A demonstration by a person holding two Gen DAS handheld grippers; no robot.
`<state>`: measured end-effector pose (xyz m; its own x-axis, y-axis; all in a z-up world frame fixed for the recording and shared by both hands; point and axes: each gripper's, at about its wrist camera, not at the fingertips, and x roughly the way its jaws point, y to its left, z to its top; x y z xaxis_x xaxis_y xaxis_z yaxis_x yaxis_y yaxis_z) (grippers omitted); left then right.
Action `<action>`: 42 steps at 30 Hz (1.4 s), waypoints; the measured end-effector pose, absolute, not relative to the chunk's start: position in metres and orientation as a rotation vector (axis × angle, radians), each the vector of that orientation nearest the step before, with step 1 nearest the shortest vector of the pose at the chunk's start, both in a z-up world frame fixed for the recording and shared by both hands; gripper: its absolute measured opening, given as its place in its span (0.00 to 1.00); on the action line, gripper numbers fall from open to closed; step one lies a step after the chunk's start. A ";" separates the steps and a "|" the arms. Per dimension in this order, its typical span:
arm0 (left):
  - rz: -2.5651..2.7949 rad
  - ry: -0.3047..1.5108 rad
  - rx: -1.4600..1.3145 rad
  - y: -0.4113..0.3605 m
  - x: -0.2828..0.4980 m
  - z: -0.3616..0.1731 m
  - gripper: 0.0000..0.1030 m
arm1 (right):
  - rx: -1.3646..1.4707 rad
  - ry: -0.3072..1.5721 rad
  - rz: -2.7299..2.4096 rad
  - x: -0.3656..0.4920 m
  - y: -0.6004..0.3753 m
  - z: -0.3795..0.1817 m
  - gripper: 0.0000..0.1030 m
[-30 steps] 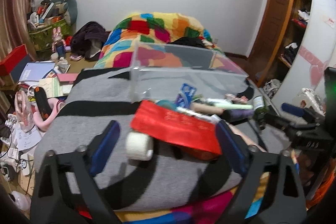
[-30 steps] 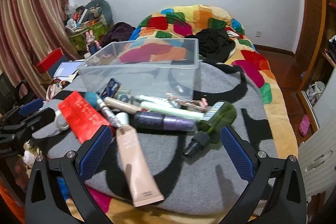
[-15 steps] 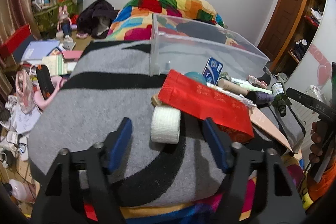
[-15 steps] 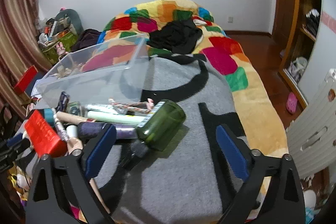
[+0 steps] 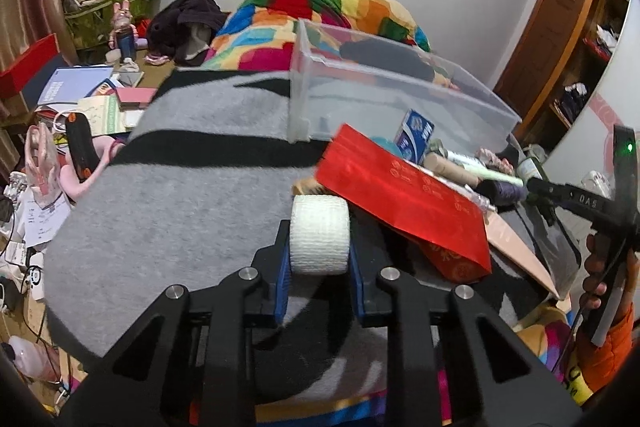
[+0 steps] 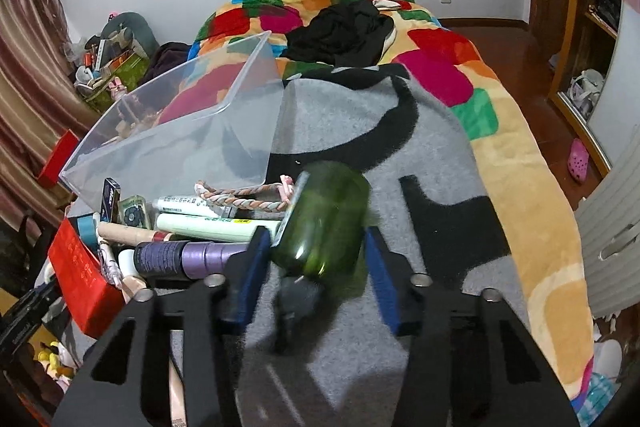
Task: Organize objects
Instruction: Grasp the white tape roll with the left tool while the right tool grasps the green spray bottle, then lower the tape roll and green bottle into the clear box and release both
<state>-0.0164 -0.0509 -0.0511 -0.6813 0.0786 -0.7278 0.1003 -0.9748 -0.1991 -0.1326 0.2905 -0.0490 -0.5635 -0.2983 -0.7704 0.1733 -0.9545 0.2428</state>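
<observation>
Two grips are forming at once, and each turns on how the thing lies between the pads. In the left wrist view, the left gripper [image 5: 319, 257] sits at lower centre with its jaws closing on a white gauze roll [image 5: 319, 234]; the blue pads [image 5: 283, 269] stand against the roll's two flat ends, so its round axis runs across the frame from pad to pad, and the roll rests on the grey-and-black blanket [image 5: 168, 211]. Just right of it lies a red packet [image 5: 402, 197], its lower edge near the roll, and the clear plastic bin [image 5: 400, 99], the likely destination, stands up and right of the claw, beyond the packet. The other handheld gripper shows at the right edge, held by a hand [image 5: 596, 267]. In the right wrist view, the right gripper [image 6: 316, 263] is at lower centre, its jaws closing around a green glass bottle [image 6: 326, 223]; the pad on the left of the frame looks to touch the bottle's side, while a sliver of gap shows at the other pad, so the grip is not yet firm. The bottle's long axis runs up the frame and slightly right, its dark cap end toward the camera and its base toward the bin [image 6: 176, 131], which lies in the upper left of this frame. A purple tube [image 6: 188, 255] lies just left of the claw.
</observation>
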 end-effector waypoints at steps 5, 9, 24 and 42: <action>-2.852 0.344 1.181 -0.061 -0.016 -0.034 0.23 | 1.227 -0.185 -2.599 -0.126 0.292 -0.035 0.39; -2.875 0.311 1.134 -0.061 -0.021 -0.018 0.23 | 1.157 -0.160 -2.614 -0.122 0.289 -0.018 0.39; -2.969 0.240 0.998 -0.042 -0.071 0.031 0.23 | 0.963 0.008 -2.533 -0.137 0.230 0.031 0.39; -2.888 0.213 1.164 -0.039 -0.152 0.007 0.23 | 1.032 0.135 -2.557 -0.197 0.188 0.022 0.39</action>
